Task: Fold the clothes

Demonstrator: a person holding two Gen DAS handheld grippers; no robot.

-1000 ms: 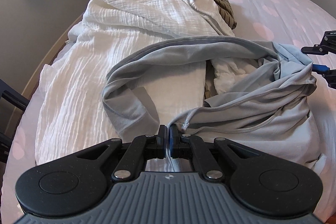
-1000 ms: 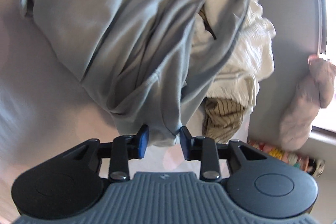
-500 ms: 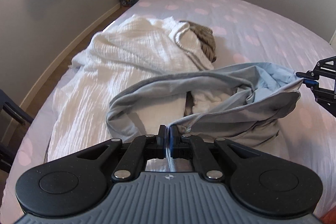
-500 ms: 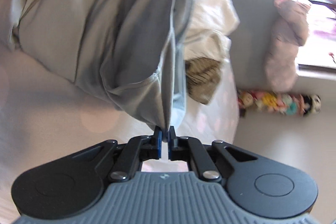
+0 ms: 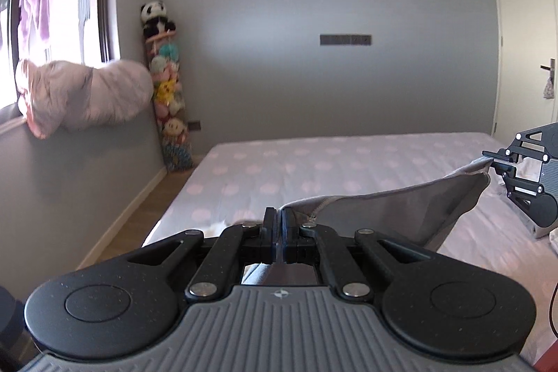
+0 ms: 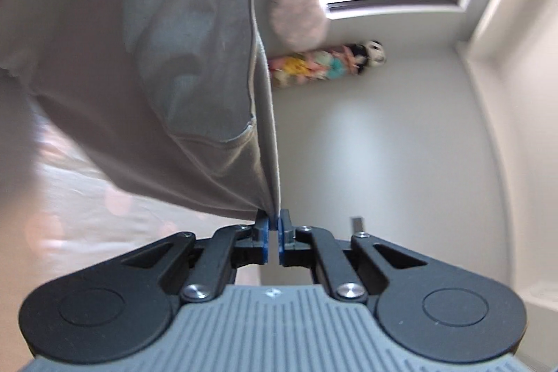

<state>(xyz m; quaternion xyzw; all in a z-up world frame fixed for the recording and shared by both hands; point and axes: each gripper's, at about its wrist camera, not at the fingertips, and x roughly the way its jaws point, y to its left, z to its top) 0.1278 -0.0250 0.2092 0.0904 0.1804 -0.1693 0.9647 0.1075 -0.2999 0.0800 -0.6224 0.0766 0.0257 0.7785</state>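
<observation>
A grey garment (image 5: 394,215) hangs stretched in the air between my two grippers, above the bed. My left gripper (image 5: 279,215) is shut on one hemmed corner of it. In the left wrist view my right gripper (image 5: 495,162) holds the opposite corner at the far right. The right wrist view shows my right gripper (image 6: 273,220) shut on the edge of the grey garment (image 6: 157,75), which fills the upper left. The cloth's lower part drops out of sight behind the left gripper's body.
The bed (image 5: 314,169) with a spotted lilac sheet lies below. A bit of white cloth (image 5: 217,227) peeks beside the left fingers. A plush-toy column (image 5: 167,86) stands in the corner, pink bedding (image 5: 83,96) on the windowsill, a door (image 5: 523,40) at right.
Both grippers have lifted the grey garment off the pile, and both views have tilted up to the wall. The right gripper, open a second ago, has shut on the garment's edge.
</observation>
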